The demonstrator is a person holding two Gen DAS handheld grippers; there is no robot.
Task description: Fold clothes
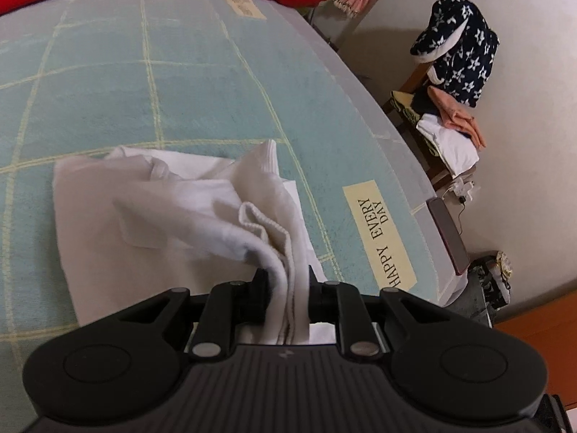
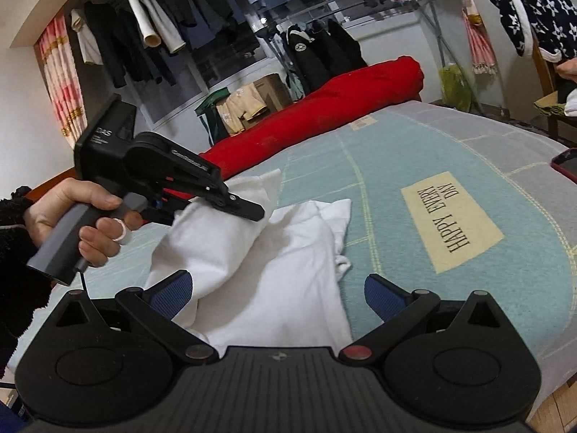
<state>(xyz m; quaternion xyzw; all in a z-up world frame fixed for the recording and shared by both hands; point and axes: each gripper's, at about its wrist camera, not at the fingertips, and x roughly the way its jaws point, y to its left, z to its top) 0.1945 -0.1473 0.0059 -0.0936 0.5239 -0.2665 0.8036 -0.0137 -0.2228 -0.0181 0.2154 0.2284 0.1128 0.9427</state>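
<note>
The white garment (image 2: 259, 252) lies on the bed's checked blue blanket (image 1: 144, 90), one edge pinched in the left gripper (image 1: 286, 281). The right gripper (image 2: 277, 296) hovers with fingers wide. A red quilt (image 2: 324, 115) lies beyond, hanging clothes (image 2: 151, 29) behind.

A white garment (image 1: 187, 213) lies on a pale teal blanket (image 1: 108, 83) with cream grid lines, beside a red quilt (image 2: 324, 115).
</note>
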